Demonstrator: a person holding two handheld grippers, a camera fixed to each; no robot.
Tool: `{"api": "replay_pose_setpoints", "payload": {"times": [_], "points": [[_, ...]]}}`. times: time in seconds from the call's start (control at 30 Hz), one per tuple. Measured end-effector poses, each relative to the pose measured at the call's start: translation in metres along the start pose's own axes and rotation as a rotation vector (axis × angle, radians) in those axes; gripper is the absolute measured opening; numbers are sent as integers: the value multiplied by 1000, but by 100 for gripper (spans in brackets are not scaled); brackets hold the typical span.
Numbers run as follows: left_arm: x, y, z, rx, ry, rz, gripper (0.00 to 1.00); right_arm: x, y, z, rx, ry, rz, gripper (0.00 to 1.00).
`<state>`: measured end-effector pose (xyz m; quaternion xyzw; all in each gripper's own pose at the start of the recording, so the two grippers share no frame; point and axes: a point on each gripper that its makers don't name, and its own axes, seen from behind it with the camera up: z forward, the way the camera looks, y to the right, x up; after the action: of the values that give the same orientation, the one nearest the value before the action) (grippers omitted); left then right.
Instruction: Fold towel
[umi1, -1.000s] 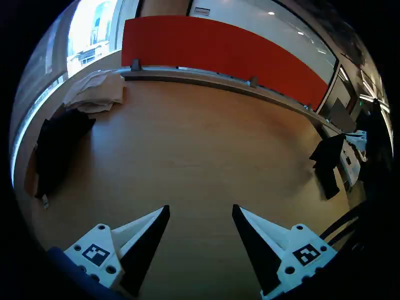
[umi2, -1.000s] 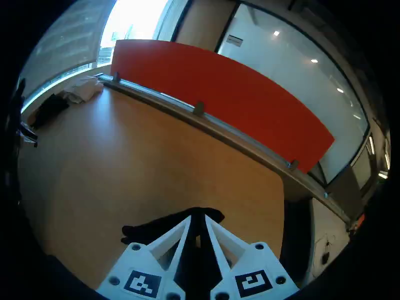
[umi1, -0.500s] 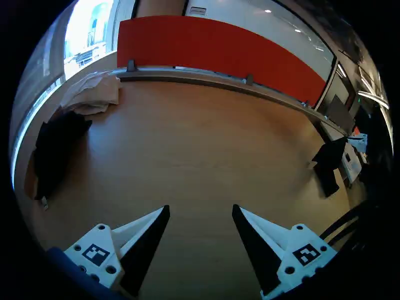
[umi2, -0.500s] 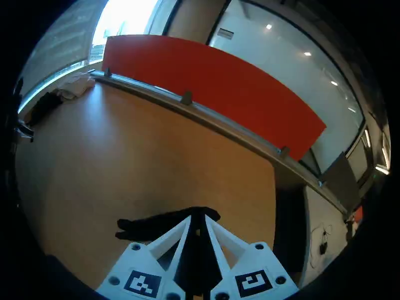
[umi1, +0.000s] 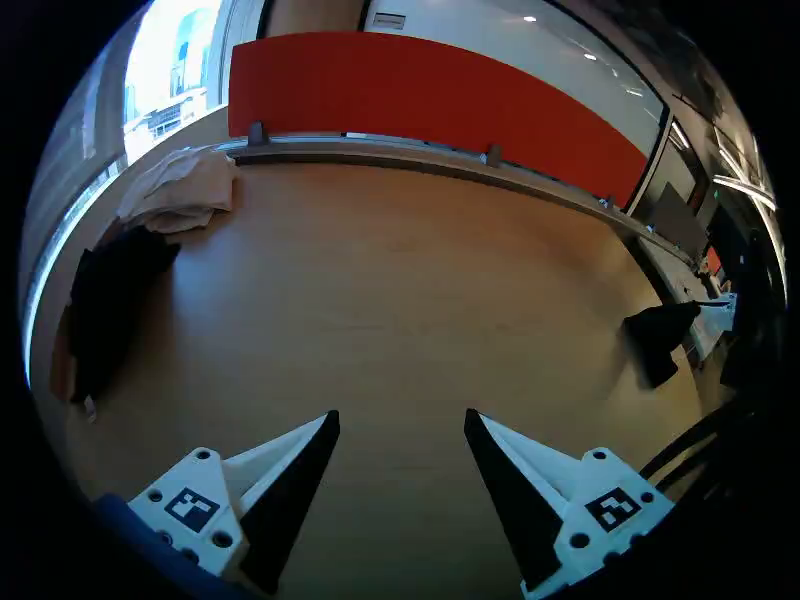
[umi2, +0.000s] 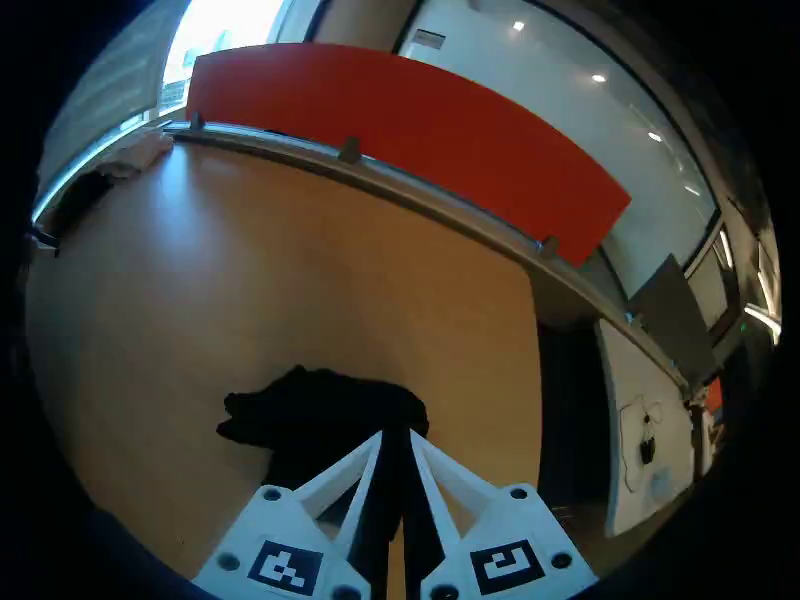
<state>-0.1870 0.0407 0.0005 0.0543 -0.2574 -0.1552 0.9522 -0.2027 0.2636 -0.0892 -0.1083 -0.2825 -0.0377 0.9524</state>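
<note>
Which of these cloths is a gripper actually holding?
The black towel pinched by the right gripper; the beige cloth and the other black cloth lie loose on the desk.

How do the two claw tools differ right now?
The left gripper has its jaws spread wide; the right gripper has its jaws closed. The left gripper holds nothing above the wooden table; the right gripper pinches a black towel. Both share the same white build.

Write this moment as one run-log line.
left gripper: open, empty | right gripper: shut on black towel | black towel: crumpled
</note>
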Motion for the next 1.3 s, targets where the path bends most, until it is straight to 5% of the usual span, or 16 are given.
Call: {"api": "replay_pose_setpoints", "payload": {"times": [0.5, 1.3], "points": [[-1, 2, -1, 5, -1, 16, 93, -69, -3, 2, -11, -87, 69, 5], [0, -6, -7, 32, 6, 11, 93, -152, -24, 43, -13, -262, 181, 4]]}}
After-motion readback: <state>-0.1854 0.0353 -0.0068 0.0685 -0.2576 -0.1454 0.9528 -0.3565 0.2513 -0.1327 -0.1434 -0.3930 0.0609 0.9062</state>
